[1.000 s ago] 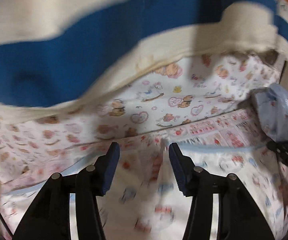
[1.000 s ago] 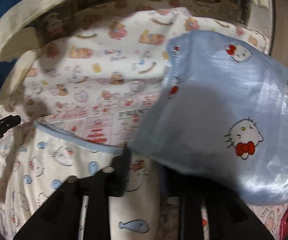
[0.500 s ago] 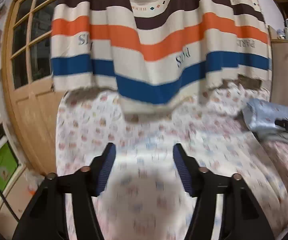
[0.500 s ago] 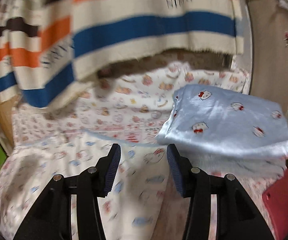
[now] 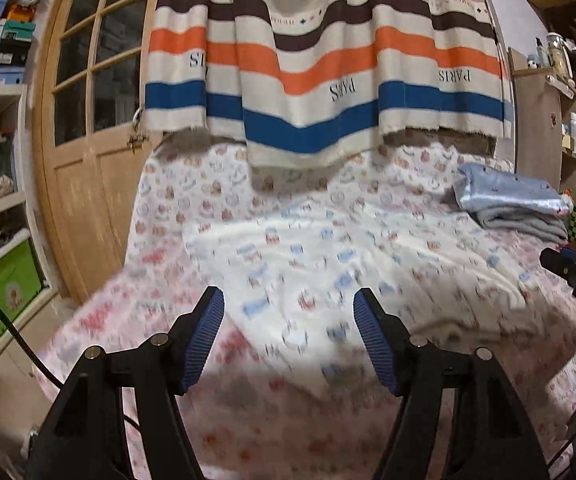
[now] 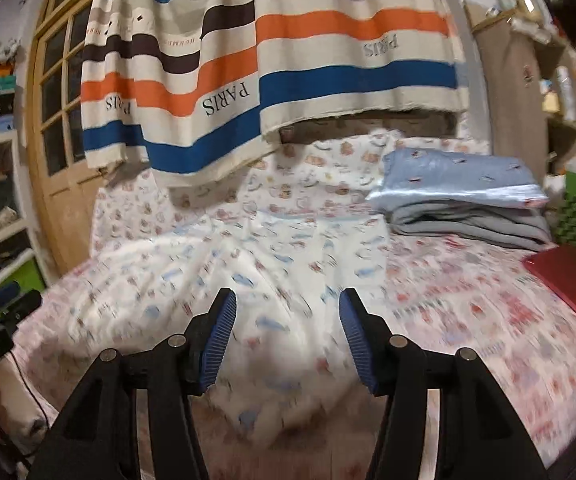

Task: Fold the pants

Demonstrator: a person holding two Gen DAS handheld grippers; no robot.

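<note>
Left wrist: hand-held gripper open, empty, above pants.

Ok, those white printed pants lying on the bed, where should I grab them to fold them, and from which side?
Probably take the pants by their far edge, where a pale blue band seems to run near the folded blue blanket, coming from the near side. They lie spread flat and rumpled; the right tool is open above them. Blur hides the exact hem.

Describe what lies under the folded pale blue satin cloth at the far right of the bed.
Under the pale blue cloth sits a folded grey fabric, resting on the patterned bedsheet. Whether anything lies deeper in the stack is hidden.
</note>
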